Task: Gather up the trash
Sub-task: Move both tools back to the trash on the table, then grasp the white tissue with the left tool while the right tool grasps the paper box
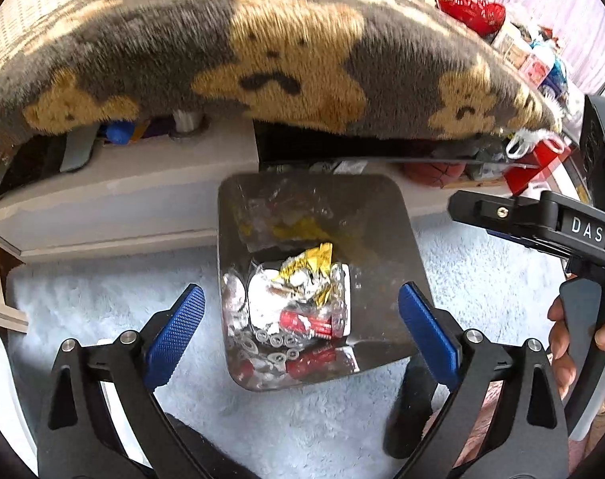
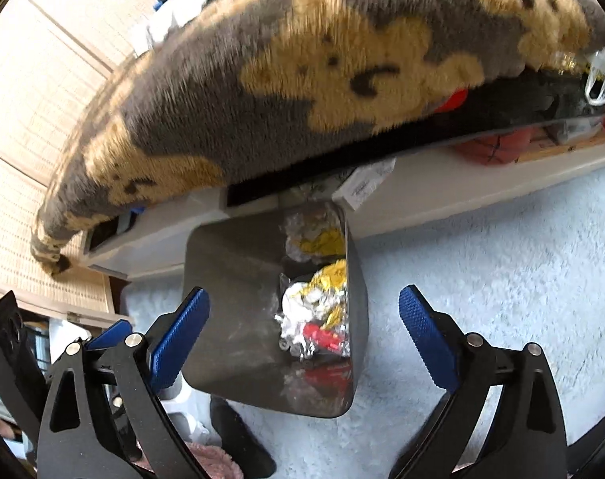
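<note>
Left fingers: the left gripper is hanging with its blue-padded fingers spread wide and carrying nothing, poised right above the bin's mouth.

Right fingers: the right gripper is likewise splayed apart and empty, looking down at the same bin from its other side; in the left view its black body is reaching in from the right edge.

Bin: the dark grey, square-mouthed plastic waste bin is standing on the pale blue shaggy carpet, close against the low white furniture ledge behind it, probably so it sits within easy reach.

Trash: crumpled silver foil, a gold wrapper and red packets are lying together at the bottom of the bin, so this lot looks to be already collected.

Above: a grey plush blanket with tan teddy-bear shapes is drooping over the edge of a surface above the ledge.

Judgement: with both pairs of fingers released over the bin, I would guess a drop is just done and more rubbish on the cluttered surface beyond is waiting.
</note>
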Tool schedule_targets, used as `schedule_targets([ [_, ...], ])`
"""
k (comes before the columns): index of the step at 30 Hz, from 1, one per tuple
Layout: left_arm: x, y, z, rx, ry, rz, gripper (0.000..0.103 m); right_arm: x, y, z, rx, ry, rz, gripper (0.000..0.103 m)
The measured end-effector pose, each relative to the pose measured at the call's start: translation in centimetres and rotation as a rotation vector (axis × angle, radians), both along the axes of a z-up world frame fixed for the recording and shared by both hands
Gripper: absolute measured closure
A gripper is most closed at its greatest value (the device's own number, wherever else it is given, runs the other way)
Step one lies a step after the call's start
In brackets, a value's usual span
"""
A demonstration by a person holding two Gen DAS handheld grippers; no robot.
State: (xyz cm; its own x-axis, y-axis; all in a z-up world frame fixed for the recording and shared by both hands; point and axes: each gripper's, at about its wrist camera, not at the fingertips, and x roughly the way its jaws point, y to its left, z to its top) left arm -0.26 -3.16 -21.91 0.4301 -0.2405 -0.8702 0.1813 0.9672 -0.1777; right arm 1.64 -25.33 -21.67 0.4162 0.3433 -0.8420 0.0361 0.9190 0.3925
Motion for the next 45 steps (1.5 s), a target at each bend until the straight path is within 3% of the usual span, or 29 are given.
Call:
schedule_targets([
  [11,3.6,2.0,5.9,-0.038,-0.103,0.06,0.01,2.7,-1.9,7.5,-0.028,-0.186,-0.044,0.007],
  [23,11.5,0.9,10.7,-0.031,-0.201,0.038,0.01,12.4,-1.1,12.8,-0.066,-0.282,-0.048,0.007],
  [37,19.9,-0.8,11.8,-0.054,-0.24,0.016,0.011,22.9,2.5,14.7,-0.092,-0.314,0.039,0.007],
  [41,21.9,-1.2,11.2,-0.075,-0.206,0.004,0.025,25.2,4.4,14.1,-0.127,-0.296,0.091,0.007],
  [45,23.2,-1.5,10.6,-0.073,-0.189,-0.003,0.028,27.1,5.4,13.3,-0.136,-0.278,0.117,0.008],
])
